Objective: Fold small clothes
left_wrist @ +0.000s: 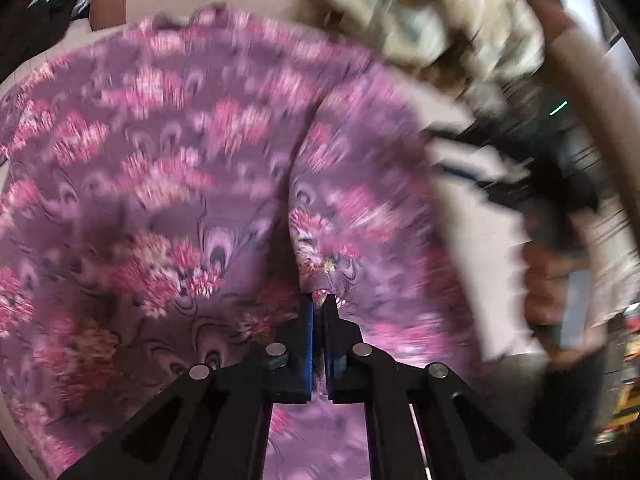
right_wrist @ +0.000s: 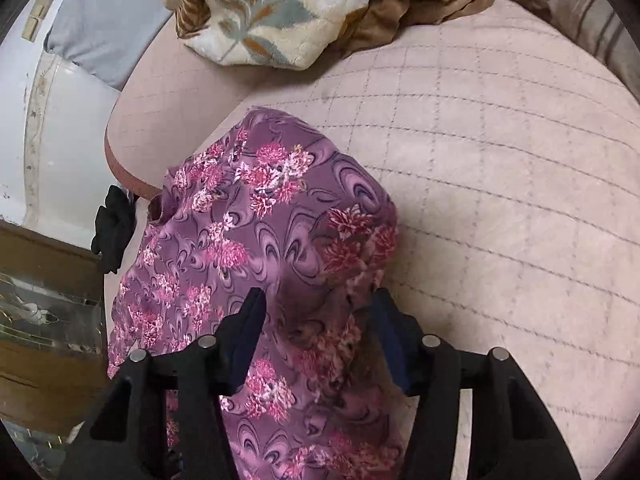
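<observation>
A purple garment with pink flowers (left_wrist: 168, 184) lies spread on a pale pink quilted bed (right_wrist: 500, 168). My left gripper (left_wrist: 319, 300) is shut on a pinched fold of the purple garment, which rises to its fingertips; this view is blurred by motion. In the right wrist view the same garment (right_wrist: 256, 220) lies partly folded near the bed's left edge. My right gripper (right_wrist: 318, 300) is open, its jaws wide apart and just above the garment's near part. The right gripper also shows in the left wrist view (left_wrist: 532, 176), held in a hand at the right.
A cream leaf-patterned blanket (right_wrist: 272, 12) and brown cloth (right_wrist: 416, 8) are heaped at the far side of the bed. A black cloth (right_wrist: 114, 228) hangs at the bed's left edge. A wooden cabinet (right_wrist: 44, 288) and white wall stand at the left.
</observation>
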